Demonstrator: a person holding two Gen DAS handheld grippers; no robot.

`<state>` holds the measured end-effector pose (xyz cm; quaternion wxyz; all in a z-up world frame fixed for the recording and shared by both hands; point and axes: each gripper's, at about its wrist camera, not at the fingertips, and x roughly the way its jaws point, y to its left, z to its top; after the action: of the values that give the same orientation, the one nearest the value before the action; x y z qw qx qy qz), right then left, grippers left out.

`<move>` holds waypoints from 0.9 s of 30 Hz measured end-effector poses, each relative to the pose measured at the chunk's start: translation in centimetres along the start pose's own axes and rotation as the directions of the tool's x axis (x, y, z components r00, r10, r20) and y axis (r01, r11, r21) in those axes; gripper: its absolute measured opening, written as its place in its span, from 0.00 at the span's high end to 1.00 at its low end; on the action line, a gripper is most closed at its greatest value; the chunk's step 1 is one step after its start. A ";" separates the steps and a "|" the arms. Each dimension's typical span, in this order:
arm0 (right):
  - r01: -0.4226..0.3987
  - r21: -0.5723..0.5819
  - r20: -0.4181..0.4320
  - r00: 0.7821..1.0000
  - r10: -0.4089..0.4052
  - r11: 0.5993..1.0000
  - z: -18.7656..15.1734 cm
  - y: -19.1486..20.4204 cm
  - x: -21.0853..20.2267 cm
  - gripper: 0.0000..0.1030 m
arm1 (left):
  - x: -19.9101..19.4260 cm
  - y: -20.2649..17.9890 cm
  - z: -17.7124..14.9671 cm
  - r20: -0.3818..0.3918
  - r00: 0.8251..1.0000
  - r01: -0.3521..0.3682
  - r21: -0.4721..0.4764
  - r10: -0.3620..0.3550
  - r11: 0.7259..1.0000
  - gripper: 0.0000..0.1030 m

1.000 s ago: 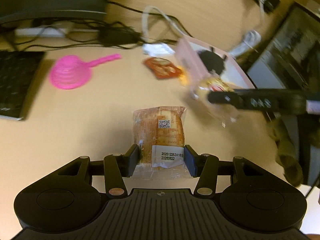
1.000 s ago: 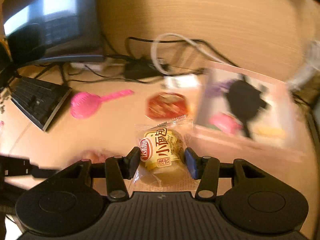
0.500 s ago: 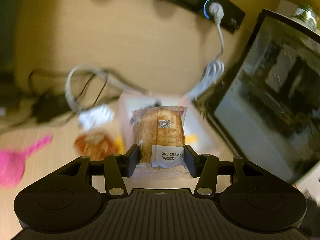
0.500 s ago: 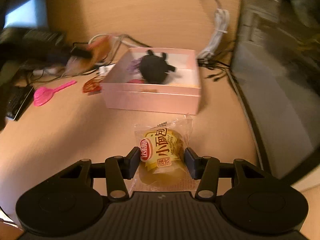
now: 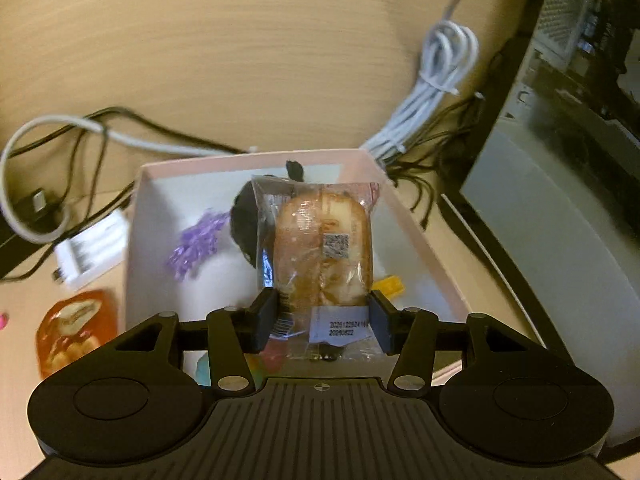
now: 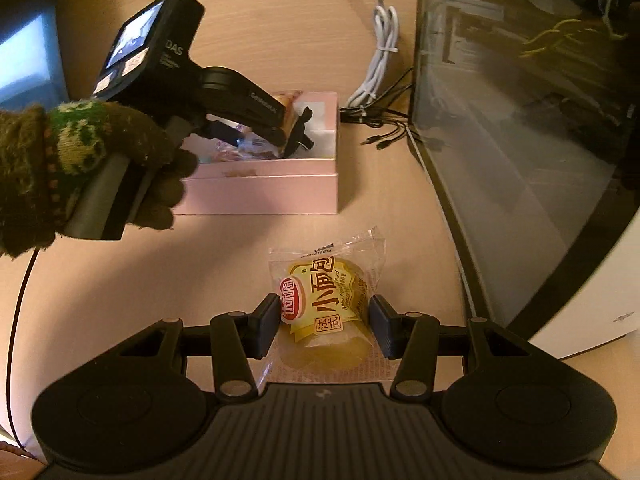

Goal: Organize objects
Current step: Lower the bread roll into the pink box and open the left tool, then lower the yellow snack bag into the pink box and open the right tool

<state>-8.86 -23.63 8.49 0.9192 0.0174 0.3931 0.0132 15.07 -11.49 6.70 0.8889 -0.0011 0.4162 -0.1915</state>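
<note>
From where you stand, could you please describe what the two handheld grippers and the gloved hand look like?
Both are black: the left gripper and right gripper have ribbed housings, round side discs, silver pivot screws and dark blue pads. From the right wrist view, the left one carries a small screen, white lettering and a grey handle. The hand wears a green-patterned knitted glove.

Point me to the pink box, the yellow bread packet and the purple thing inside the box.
pink box (image 6: 260,194): right wrist view, on its near outer wall.
yellow bread packet (image 6: 326,296): right wrist view, on its printed label.
purple thing (image 5: 196,242): left wrist view, on its frilly middle, inside the box.
</note>
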 end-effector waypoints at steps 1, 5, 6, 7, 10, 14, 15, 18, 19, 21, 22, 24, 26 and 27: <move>0.003 0.001 0.001 1.000 -0.003 1.000 0.1 -0.1 0.0 0.53 | 0.2 0.0 0.1 -0.013 1.000 0.014 -0.007 -0.014 1.000 0.46; 0.002 0.009 -0.001 1.000 -0.002 1.000 0.4 -0.7 0.5 0.53 | 1.0 0.8 -0.7 -0.134 0.991 0.022 -0.012 -0.024 1.000 0.49; 0.002 0.007 0.002 1.000 -0.002 1.000 0.4 -0.7 0.6 0.53 | 0.5 1.0 -1.1 -0.118 0.993 0.027 -0.021 -0.029 0.999 0.50; -0.001 0.006 0.005 1.000 0.001 1.000 0.6 -0.7 0.7 0.53 | -0.4 1.3 -1.4 -0.082 0.996 0.032 -0.029 -0.034 0.999 0.50; -0.014 -0.002 0.003 1.000 0.014 1.000 1.0 -0.5 1.1 0.53 | -3.1 1.6 -1.5 0.035 0.997 0.072 -0.025 -0.071 0.997 0.50; -0.004 -0.017 0.003 1.000 0.004 1.000 1.8 0.2 1.4 0.53 | -7.8 2.6 -1.5 0.197 0.978 0.080 -0.055 -0.068 0.995 0.50; -0.009 -0.017 0.007 1.000 0.009 1.000 2.0 0.3 1.4 0.53 | -9.1 3.3 -1.6 0.225 0.972 0.084 -0.081 -0.064 0.993 0.50; -0.033 -0.012 0.015 0.999 0.033 0.999 2.9 0.6 1.5 0.53 | -12.1 5.8 -3.3 0.263 0.963 0.094 -0.147 -0.052 0.985 0.50; -0.047 -0.006 0.017 0.999 0.047 0.999 3.4 0.6 1.6 0.53 | -12.9 6.5 -4.1 0.263 0.964 0.086 -0.164 -0.040 0.983 0.50; -0.069 0.004 0.030 0.997 0.069 0.998 5.0 0.6 1.8 0.53 | -14.4 8.5 -6.2 0.247 0.969 0.058 -0.201 -0.007 0.978 0.50; -0.060 0.019 0.067 0.996 0.058 0.998 6.1 0.7 1.9 0.53 | -15.2 9.4 -7.3 0.234 0.972 0.044 -0.217 0.009 0.975 0.50; -0.067 0.021 0.106 0.992 0.064 0.998 8.6 1.0 2.2 0.53 | -16.1 11.2 -9.9 0.199 0.979 0.013 -0.259 0.040 0.966 0.51; -0.083 0.033 0.140 0.987 0.078 0.996 11.3 1.5 2.9 0.53 | -17.1 12.8 -12.2 0.170 0.984 -0.006 -0.308 0.062 0.951 0.51; -0.096 0.041 0.145 0.985 0.090 0.995 12.7 1.5 3.6 0.53 | -17.5 13.3 -13.1 0.159 0.985 -0.013 -0.329 0.069 0.944 0.51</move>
<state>2.78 -22.28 14.70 0.9428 0.0585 0.3251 0.0454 -0.21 8.87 8.94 0.9121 -0.1560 0.3655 -0.1006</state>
